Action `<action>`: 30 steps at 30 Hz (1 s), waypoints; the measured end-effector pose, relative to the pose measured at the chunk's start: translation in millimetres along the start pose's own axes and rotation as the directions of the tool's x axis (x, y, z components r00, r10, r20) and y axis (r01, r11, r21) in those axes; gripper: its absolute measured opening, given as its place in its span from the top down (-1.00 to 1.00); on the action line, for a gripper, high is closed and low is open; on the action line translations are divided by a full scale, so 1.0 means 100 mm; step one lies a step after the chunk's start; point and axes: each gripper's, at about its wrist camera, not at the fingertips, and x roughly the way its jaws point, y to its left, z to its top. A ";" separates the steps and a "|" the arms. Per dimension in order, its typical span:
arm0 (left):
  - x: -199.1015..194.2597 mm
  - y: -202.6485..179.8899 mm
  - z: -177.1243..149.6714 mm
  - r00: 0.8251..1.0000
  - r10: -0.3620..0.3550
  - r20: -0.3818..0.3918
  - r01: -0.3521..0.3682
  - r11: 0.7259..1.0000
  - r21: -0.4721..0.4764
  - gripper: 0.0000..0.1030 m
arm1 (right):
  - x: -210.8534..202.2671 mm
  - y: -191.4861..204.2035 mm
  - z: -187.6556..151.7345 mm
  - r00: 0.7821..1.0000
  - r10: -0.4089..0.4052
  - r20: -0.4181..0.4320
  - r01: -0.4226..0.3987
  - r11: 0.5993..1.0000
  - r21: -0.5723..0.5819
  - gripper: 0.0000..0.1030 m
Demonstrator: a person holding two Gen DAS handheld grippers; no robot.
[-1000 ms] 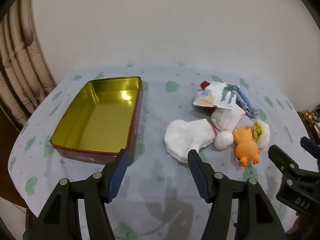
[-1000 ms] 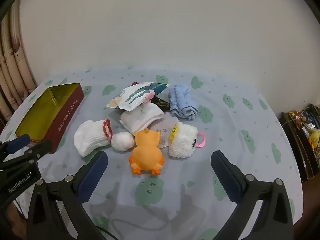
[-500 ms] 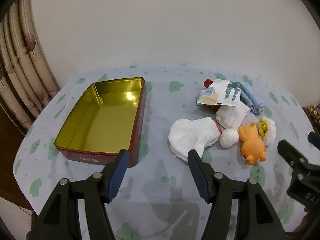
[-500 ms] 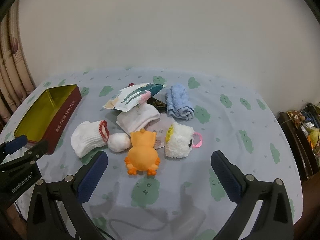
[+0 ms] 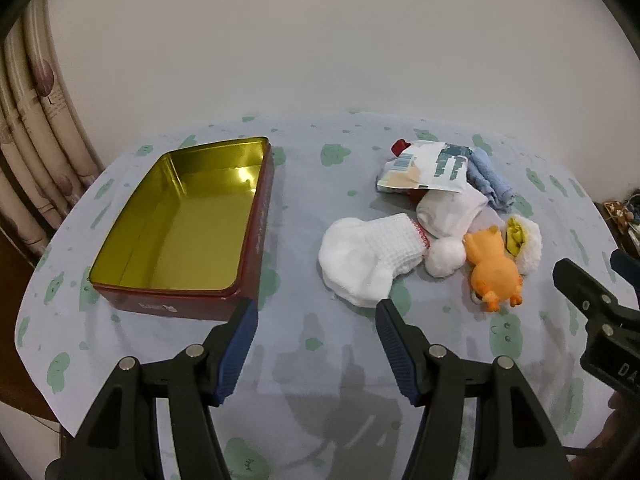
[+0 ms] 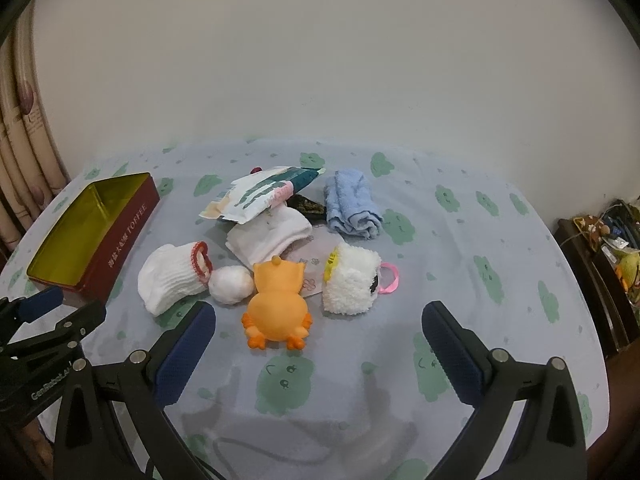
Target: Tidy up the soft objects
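Nothing on the cloth has shifted since a second ago; only the view has drifted slightly. Soft things lie heaped together: white sock (image 5: 370,262), pompom (image 5: 444,257), orange plush (image 6: 278,302), fluffy white toy (image 6: 352,282), blue towel (image 6: 351,204). None is in the tin (image 5: 256,224) yet, so I judge sorting hasn't begun. Left gripper (image 5: 314,340) and right gripper (image 6: 318,348) both hover wide apart, holding nothing. Next likely calls for pinching the near sock, lifting it over the tin's rim. Bare cloth between heap and tin gives room.
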 end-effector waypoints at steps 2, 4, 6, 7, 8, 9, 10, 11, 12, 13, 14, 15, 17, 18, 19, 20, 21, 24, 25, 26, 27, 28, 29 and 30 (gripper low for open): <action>0.00 0.00 0.00 1.000 -0.010 -0.005 0.010 1.000 -0.003 -0.22 | 0.01 -0.02 0.00 1.000 0.004 -0.002 -0.004 1.000 0.009 -1.00; 0.01 0.00 -0.01 1.000 -0.009 -0.011 0.009 1.000 0.001 -0.22 | 0.01 -0.03 0.00 1.000 0.004 -0.002 -0.003 1.000 0.013 -1.00; 0.04 0.01 -0.02 1.000 0.008 -0.023 -0.008 1.000 -0.001 -0.22 | 0.01 -0.03 0.00 1.000 0.004 -0.002 -0.004 1.000 0.015 -1.00; 0.05 0.02 -0.02 1.000 0.002 -0.028 -0.002 1.000 -0.006 -0.22 | 0.01 -0.03 0.00 1.000 0.004 -0.003 -0.004 1.000 0.015 -0.99; 0.07 0.04 -0.03 0.999 -0.004 -0.037 0.003 1.000 -0.018 -0.22 | 0.01 -0.03 0.00 1.000 0.006 -0.003 -0.006 1.000 0.013 -0.99; 0.08 0.06 -0.03 0.999 0.000 -0.042 -0.001 1.000 -0.024 -0.22 | 0.00 -0.03 0.00 1.000 0.007 -0.001 -0.007 1.000 0.012 -0.99; 0.09 0.07 -0.04 0.999 0.008 -0.042 -0.009 1.000 -0.025 -0.22 | 0.00 -0.03 0.00 1.000 0.006 0.002 -0.006 1.000 0.012 -0.99; 0.09 0.08 -0.04 0.999 0.018 -0.042 -0.019 1.000 -0.025 -0.22 | 0.00 -0.03 0.00 1.000 0.006 0.004 -0.006 1.000 0.013 -0.99; 0.09 0.09 -0.05 0.999 0.019 -0.042 -0.021 0.999 -0.029 -0.22 | 0.00 -0.02 -0.01 1.000 0.009 0.004 -0.009 1.000 0.011 -0.99; 0.08 0.10 -0.04 0.999 0.013 -0.040 -0.014 0.999 -0.034 -0.22 | 0.00 -0.01 -0.01 1.000 0.010 0.004 -0.010 1.000 0.008 -1.00; 0.07 0.11 -0.04 0.999 0.008 -0.035 -0.009 0.999 -0.036 -0.22 | 0.00 0.00 -0.01 1.000 0.010 0.004 -0.010 1.000 0.007 -1.00; 0.05 0.10 -0.04 1.000 0.013 -0.028 -0.014 0.999 -0.034 -0.22 | 0.00 0.00 -0.02 1.000 0.010 0.004 -0.010 1.000 0.006 -1.00; 0.02 0.10 -0.04 1.000 0.016 -0.017 -0.016 0.999 -0.032 -0.22 | 0.01 0.03 -0.02 1.000 0.015 -0.001 -0.015 1.000 0.003 -0.99; 0.02 0.10 -0.04 1.000 0.013 -0.018 -0.013 0.999 -0.031 -0.22 | 0.00 0.03 -0.03 1.000 0.016 -0.001 -0.016 1.000 0.003 -1.00; 0.02 0.10 -0.04 1.000 0.009 -0.020 -0.009 0.999 -0.032 -0.22 | 0.00 0.03 -0.03 1.000 0.018 0.000 -0.018 1.000 0.001 -1.00; 0.01 0.09 -0.04 1.000 0.005 -0.021 -0.006 0.999 -0.033 -0.22 | 0.00 0.04 -0.03 1.000 0.018 0.001 -0.018 1.000 0.000 -1.00; 0.01 0.09 -0.04 1.000 0.008 -0.021 -0.009 0.999 -0.032 -0.22 | 0.00 0.04 -0.03 1.000 0.016 0.001 -0.016 1.000 0.001 -1.00; 0.00 0.09 -0.04 1.000 0.016 -0.016 -0.016 0.999 -0.029 -0.22 | 0.00 0.04 -0.04 1.000 0.017 0.000 -0.017 1.000 0.003 -0.99; 0.00 0.09 -0.03 1.000 0.015 -0.016 -0.016 0.999 -0.030 -0.22 | 0.00 0.05 -0.04 1.000 0.020 -0.001 -0.020 1.000 0.004 -1.00; 0.00 0.09 -0.03 1.000 0.014 -0.016 -0.014 0.999 -0.031 -0.22 | 0.01 0.05 -0.04 1.000 0.021 -0.002 -0.021 1.000 0.002 -1.00; 0.00 0.09 -0.04 1.000 0.013 -0.016 -0.013 0.999 -0.031 -0.22 | 0.01 0.05 -0.04 1.000 0.021 -0.001 -0.021 1.000 0.004 -0.99; 0.00 0.09 -0.04 1.000 0.015 -0.016 -0.016 0.999 -0.031 -0.22 | 0.01 0.04 -0.04 1.000 0.023 0.000 -0.023 1.000 0.002 -1.00; 0.00 0.09 -0.04 1.000 0.017 -0.018 -0.017 0.999 -0.030 -0.22 | 0.01 0.06 -0.04 1.000 0.025 -0.002 -0.025 1.000 0.003 -1.00; 0.01 0.09 -0.04 1.000 0.016 -0.019 -0.016 0.999 -0.028 -0.22 | 0.01 0.05 -0.04 1.000 0.026 -0.004 -0.026 1.000 0.003 -0.99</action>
